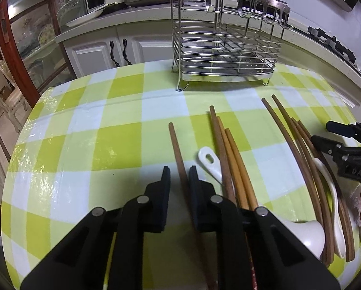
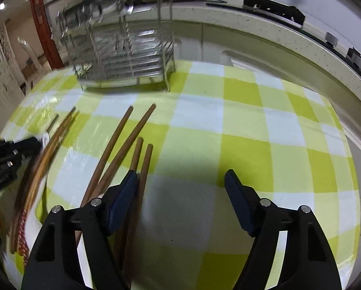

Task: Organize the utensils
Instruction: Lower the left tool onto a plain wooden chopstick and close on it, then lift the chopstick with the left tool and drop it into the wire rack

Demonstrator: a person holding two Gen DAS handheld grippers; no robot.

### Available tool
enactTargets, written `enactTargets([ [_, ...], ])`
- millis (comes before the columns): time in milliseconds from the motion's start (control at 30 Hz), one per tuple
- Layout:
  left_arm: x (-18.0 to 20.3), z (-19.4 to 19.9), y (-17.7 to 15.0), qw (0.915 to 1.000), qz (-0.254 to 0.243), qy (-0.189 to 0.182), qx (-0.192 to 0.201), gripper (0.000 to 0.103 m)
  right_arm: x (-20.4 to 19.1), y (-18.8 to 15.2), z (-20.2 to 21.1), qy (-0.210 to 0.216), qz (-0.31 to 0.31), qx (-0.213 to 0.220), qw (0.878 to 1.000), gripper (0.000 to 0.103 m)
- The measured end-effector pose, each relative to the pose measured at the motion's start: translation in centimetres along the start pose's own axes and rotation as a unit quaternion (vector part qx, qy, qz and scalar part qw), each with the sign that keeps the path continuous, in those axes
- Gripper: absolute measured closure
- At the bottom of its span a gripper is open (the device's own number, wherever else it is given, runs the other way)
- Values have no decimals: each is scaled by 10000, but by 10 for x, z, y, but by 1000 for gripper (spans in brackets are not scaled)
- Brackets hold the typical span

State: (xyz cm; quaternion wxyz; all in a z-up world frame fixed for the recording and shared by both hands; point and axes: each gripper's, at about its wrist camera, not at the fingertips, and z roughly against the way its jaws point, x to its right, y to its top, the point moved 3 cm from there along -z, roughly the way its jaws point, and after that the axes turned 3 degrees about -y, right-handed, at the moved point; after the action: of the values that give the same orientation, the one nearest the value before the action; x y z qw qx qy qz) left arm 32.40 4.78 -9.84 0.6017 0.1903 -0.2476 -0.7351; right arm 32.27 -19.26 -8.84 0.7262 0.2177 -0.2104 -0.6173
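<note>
The tabletop (image 1: 83,125), under a green-and-white checked cloth, carries a steel wire rack (image 1: 225,38) standing upright at 12 o'clock in the left wrist view, with nothing visible inside it. In that view the left tool (image 1: 179,176) sits at 6 o'clock with its jaws drawn narrow around a single brown chopstick (image 1: 176,149), which runs up from between the pads toward 12 o'clock; the right pad lies against the stick, while a slim gap shows on the left side, so a firm pinch cannot be confirmed. Just right of this tool lie a white spoon (image 1: 212,166) and a bundle of three chopsticks (image 1: 225,149), two of them lighter in colour. Farther toward 3 o'clock lies another group of dark chopsticks (image 1: 299,149) with a second white spoon (image 1: 335,207) among them, and the right tool enters from the 3 o'clock edge above that group. In the right wrist view the right tool (image 2: 180,176) stands spread wide, its left pad touching a pair of short-showing brown chopsticks (image 2: 141,159), its right pad over bare cloth. Two longer chopsticks (image 2: 122,142) lie just left of that pair, angled toward 1 o'clock. The rack appears blurred at 11 o'clock in this view.
</note>
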Motion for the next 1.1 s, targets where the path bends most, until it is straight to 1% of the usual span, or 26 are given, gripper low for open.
enactTargets([
  [33, -1, 0, 0, 10000, 2, -5, -7, 90, -4, 0, 1, -100, 88, 30, 9999, 36],
  [67, -1, 0, 0, 10000, 0, 0, -17, 92, -7, 0, 2, -108, 139, 29, 9998, 44],
  [100, -2, 0, 0, 10000, 1, -20, -35, 95, -7, 0, 3, -35, 146, 12, 9999, 48],
  [133, -3, 0, 0, 10000, 12, -55, -42, 95, -7, 0, 2, 124, 116, -22, 9999, 51],
  [167, -3, 0, 0, 10000, 18, -80, -48, 95, -8, 0, 3, 158, 150, -17, 9998, 59],
  [200, -4, 0, 0, 9999, 8, -88, -58, 95, -9, -1, 4, 219, 203, -3, 9996, 65],
  [233, -4, 0, 0, 9999, -3, -95, -72, 96, -11, -1, 5, 268, 248, 2, 9993, 76],
  [267, -4, 0, 0, 9999, 12, -113, -82, 96, -12, -2, 6, 305, 262, -4, 9992, 84],
  [333, -6, 1, 0, 9997, 78, -191, -99, 96, -10, -2, 8, 347, 253, -8, 9991, 90],
  [433, -7, 7, 0, 9997, 124, -191, -42, 96, -5, -1, 9, 532, 125, -2, 9985, 91],
  [500, -7, 13, 2, 9997, 134, -190, 24, 96, -5, 0, 16, 527, 130, 96, 9985, 92],
  [700, -6, 42, 12, 9992, 145, -134, 350, 97, -3, 14, 47, 627, 59, 449, 9970, 92],
  [1000, -3, 85, 24, 9967, 172, -72, 788, 97, 4, 23, 87, 733, -33, 769, 9943, 93],
  [1100, -3, 101, 28, 9954, 183, -46, 943, 97, 7, 31, 109, 728, -63, 972, 9926, 94],
])
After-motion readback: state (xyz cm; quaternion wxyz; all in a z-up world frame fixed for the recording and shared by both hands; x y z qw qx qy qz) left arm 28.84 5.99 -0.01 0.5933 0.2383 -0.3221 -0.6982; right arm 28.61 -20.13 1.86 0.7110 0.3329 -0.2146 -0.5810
